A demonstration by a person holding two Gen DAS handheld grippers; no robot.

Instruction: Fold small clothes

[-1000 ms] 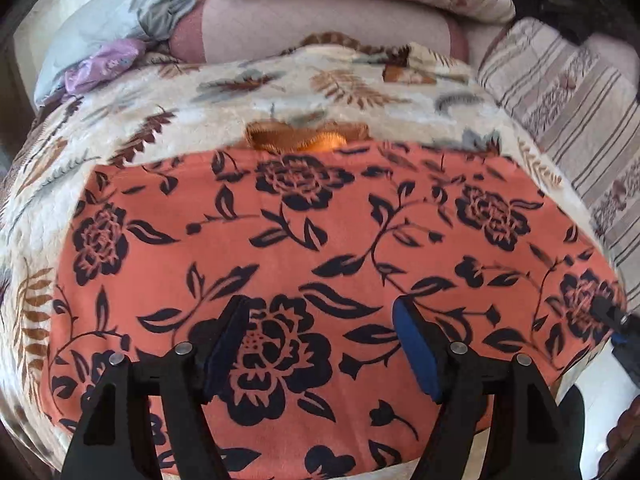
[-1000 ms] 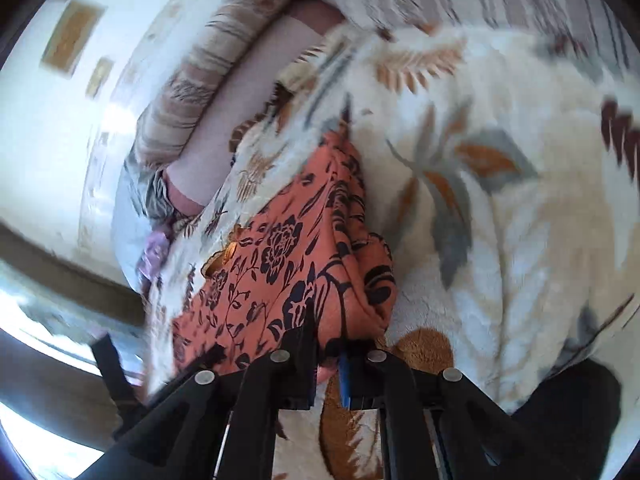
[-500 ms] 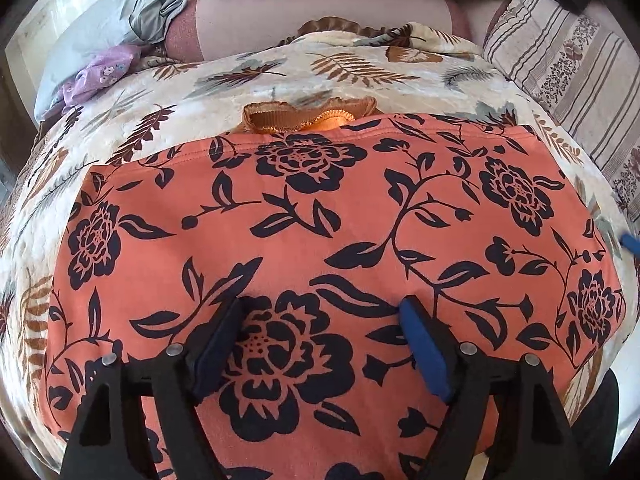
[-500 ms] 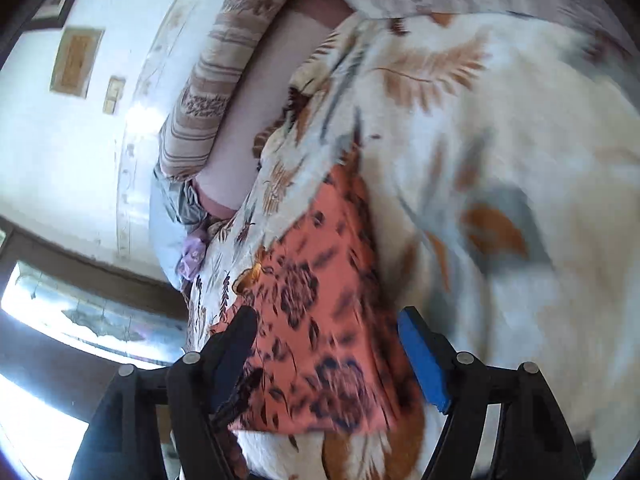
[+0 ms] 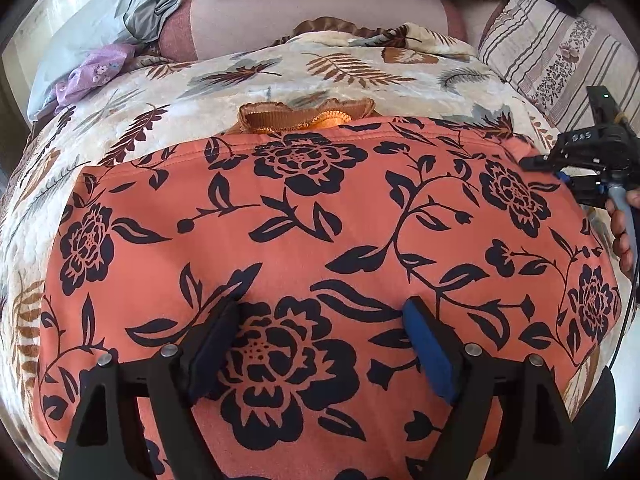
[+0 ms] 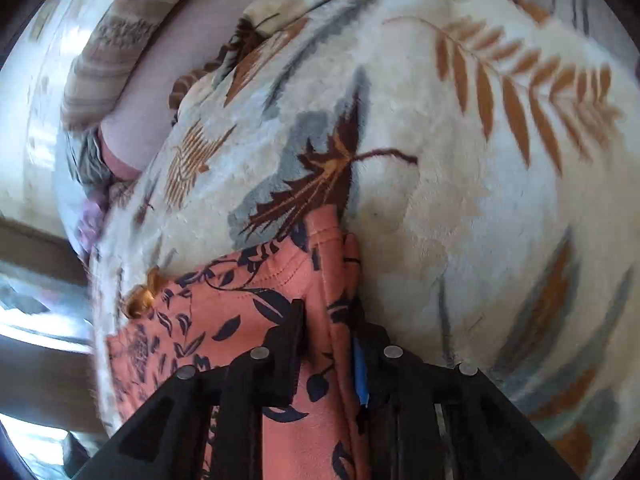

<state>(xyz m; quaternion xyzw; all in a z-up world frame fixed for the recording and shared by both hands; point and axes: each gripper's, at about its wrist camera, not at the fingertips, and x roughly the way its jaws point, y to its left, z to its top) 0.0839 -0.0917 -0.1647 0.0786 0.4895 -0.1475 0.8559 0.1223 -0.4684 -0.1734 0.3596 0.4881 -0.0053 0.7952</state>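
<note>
My left tool point(image 5: 320, 344) hangs with its jaws spread wide and still parting over the near part of the orange floral garment point(image 5: 304, 240), nothing pinched between them. The garment lies spread flat on the leaf-patterned blanket point(image 5: 280, 76) that covers the bed, its far hem just short of a small brown ruffled piece point(image 5: 304, 116) peeking out from under it. My right tool point(image 6: 326, 344) is at the garment's far right corner, jaws closing with the doubled hem edge point(image 6: 340, 280) between them; whether the pads already press on the cloth I cannot quite tell, so I count it as not yet gripped. I judge the cloth thin, light and limp: it will sag and drag rather than hold a line, and the plush blanket beneath will cling to it a little. The stitched hems and corners are the firmest places to take hold, so I want a corner in each tool before lifting to fold.
</note>
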